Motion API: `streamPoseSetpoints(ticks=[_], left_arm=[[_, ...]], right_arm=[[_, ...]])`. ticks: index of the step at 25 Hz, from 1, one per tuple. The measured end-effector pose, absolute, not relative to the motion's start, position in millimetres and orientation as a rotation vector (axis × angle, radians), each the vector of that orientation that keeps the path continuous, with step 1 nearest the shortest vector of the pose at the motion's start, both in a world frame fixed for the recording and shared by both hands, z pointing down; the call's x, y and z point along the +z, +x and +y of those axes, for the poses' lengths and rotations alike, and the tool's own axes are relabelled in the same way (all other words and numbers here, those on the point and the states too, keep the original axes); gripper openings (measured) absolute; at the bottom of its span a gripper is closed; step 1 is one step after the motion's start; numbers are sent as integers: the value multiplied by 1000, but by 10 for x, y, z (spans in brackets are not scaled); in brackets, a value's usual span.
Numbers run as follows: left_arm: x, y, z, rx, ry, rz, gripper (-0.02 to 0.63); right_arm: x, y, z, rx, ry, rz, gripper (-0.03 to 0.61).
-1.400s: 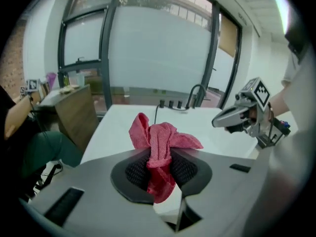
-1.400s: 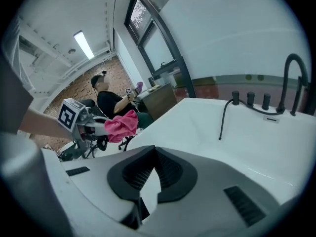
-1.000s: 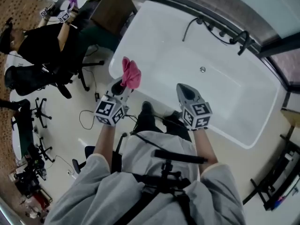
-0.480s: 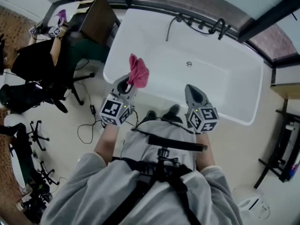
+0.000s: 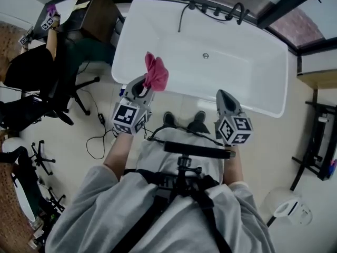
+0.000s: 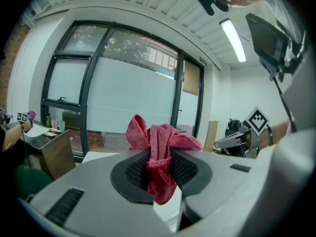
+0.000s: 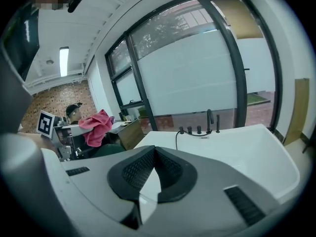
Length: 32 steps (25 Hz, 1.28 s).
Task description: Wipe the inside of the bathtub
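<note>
Bathtub [image 5: 253, 73] edge lies under the left gripper's [image 5: 144, 86] clamped cloth [image 5: 157, 73].

Bathtub [image 5: 247, 83]: one. Pink cloth [image 5: 156, 73]: one. Grippers: two, the left gripper [image 5: 141, 86] and the right gripper [image 5: 223, 97]. Drain [image 5: 205, 56]: one. Seated person [image 5: 31, 67], far left: one.

The bathtub [image 5: 253, 83] is now seen squarely across the top of the frame, where a second ago it was slanted toward the right. The pink cloth [image 5: 156, 73], pinched in the left gripper [image 5: 142, 87], is shifted slightly up and rightward. A white container [image 5: 284, 208] is brought into view at the lower right.
</note>
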<state>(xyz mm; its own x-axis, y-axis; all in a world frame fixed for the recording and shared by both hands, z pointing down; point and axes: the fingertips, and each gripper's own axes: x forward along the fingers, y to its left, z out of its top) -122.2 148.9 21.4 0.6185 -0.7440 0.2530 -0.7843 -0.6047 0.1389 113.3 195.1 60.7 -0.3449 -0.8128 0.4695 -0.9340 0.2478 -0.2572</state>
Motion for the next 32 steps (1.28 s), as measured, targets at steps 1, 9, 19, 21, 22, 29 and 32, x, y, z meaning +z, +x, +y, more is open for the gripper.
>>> streamPoseSetpoints(ticks=[1,9,19,21,22,29,32], left_arm=[[207,-1213,1516,252,2599,-1257,78],[257,-1092,1750,277,2559,-1336,80],[325,-575,1934,324,2452,-1471,80],[318,-488,1969,331,2445,-1482,80],[316,-455,1993,333,2440,-1486,80],[284,-250,2106,342,2428,-1476,80],[257,-172,2082,336,2435,-1468,80]], right_arm=[[589,1184,1946,724,1645,-2270,9],[651,1644,1992,704,1649,-2222,9],[849,2526,2148,705,1576,-2221,9],[893,2638,2171,691,1564,-2220,9],[911,2680,2185,689,1560,-2221,9],[878,2791,2228,686,1578,-2247,9],[836,2833,2258,681,1591,-2253,9]])
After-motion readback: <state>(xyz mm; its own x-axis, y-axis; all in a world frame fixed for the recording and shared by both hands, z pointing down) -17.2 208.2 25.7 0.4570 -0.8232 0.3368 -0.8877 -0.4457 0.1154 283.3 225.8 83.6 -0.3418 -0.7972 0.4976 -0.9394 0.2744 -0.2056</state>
